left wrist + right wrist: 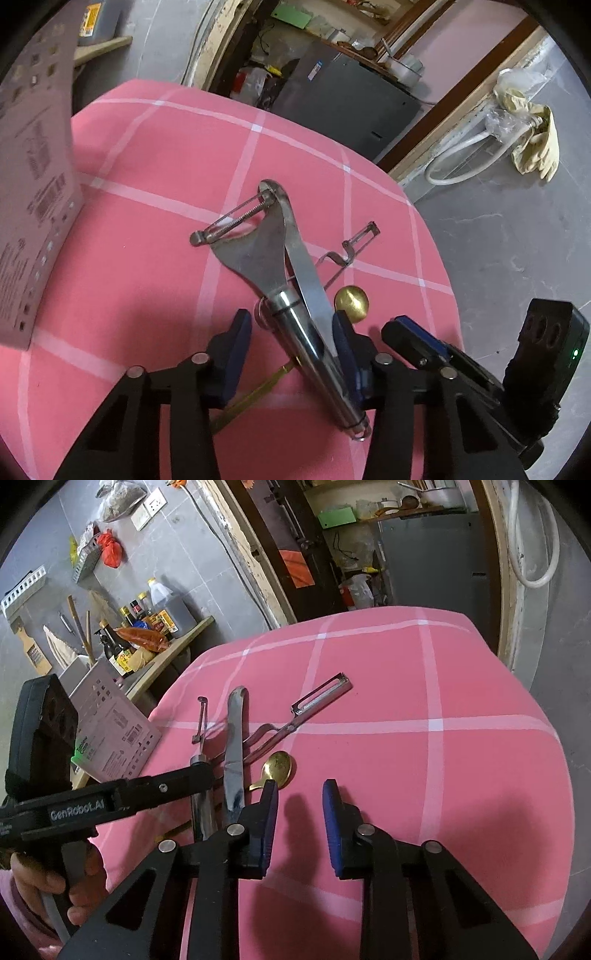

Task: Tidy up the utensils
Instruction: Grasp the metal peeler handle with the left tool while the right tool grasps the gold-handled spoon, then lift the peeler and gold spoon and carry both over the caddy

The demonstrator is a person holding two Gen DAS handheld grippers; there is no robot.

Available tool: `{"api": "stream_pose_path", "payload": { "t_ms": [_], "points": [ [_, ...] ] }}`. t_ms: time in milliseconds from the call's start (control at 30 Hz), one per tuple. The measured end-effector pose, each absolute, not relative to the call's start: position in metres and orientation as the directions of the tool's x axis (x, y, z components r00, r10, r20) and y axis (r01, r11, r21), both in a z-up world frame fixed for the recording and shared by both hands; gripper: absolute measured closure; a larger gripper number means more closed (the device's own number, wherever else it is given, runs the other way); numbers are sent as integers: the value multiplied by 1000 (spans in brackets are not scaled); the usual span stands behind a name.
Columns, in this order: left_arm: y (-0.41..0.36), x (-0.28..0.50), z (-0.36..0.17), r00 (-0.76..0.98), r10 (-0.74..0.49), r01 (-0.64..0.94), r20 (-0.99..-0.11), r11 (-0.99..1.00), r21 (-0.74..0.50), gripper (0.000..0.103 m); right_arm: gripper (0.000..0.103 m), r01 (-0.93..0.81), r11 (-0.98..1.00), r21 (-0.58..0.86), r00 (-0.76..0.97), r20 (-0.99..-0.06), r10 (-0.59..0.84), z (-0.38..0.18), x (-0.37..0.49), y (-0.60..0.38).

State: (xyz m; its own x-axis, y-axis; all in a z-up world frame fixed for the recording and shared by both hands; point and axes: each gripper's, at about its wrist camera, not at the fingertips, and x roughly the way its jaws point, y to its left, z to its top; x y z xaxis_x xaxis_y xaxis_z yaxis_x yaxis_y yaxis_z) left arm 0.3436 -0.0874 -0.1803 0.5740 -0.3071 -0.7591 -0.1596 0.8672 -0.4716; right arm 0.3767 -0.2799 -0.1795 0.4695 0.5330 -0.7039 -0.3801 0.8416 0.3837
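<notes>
Utensils lie bunched near the middle of the pink surface (461, 686) with white grid lines: a steel Y-shaped peeler with a thick tubular handle (266, 254), a flat steel knife (306, 269) crossed over it, a thin wire-handled straight peeler (321, 698) and a small gold spoon (279, 766). A grey perforated box (33, 184) stands at the left edge.

My left gripper (291, 325) has its blue fingers (238, 332) straddling the Y-peeler's handle and the knife blade; one finger lies against the metal, the other stands apart, so nothing is clamped yet. My right gripper (300, 805) hovers just beside the spoon with its fingers (332, 812) partly apart over bare cloth, holding nothing.

I judge the step to be the pick of the Y-peeler. To do it well, I would centre the left fingers on the round handle alone, clear of the knife lying over it, since pinching both would drag the knife along. I would come low enough to seat the pads on the handle's sides, close firmly because polished steel slips, and lift straight up. The right gripper should shift toward the spoon's handle before closing.
</notes>
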Motion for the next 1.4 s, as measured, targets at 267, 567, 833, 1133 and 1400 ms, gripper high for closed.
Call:
{"api": "stream_pose_path", "payload": {
  "t_ms": [267, 567, 833, 1133, 1400],
  "points": [
    [-85, 357, -181, 529, -301, -180, -794, 874, -451, 74, 83, -415, 827, 380, 422, -725, 545, -184, 390, -263],
    [-80, 368, -182, 477, -347, -195, -808, 854, -482, 79, 95, -431, 821, 374, 385, -747, 542, -184, 402, -249],
    [-80, 356, -179, 478, -359, -177, -802, 855, -488, 85, 100, -372, 827, 421, 426, -715, 555, -180, 384, -266],
    [-90, 312, -146, 590, -383, -30, -711, 869, -493, 86, 101, -300, 918, 261, 637, -661, 396, -134, 337, -302],
    [-86, 289, -110, 679, -371, 36, -634, 879, -475, 86, 101, -275, 954, 118, 758, -583, 291, -77, 317, -314]
  ]
}}
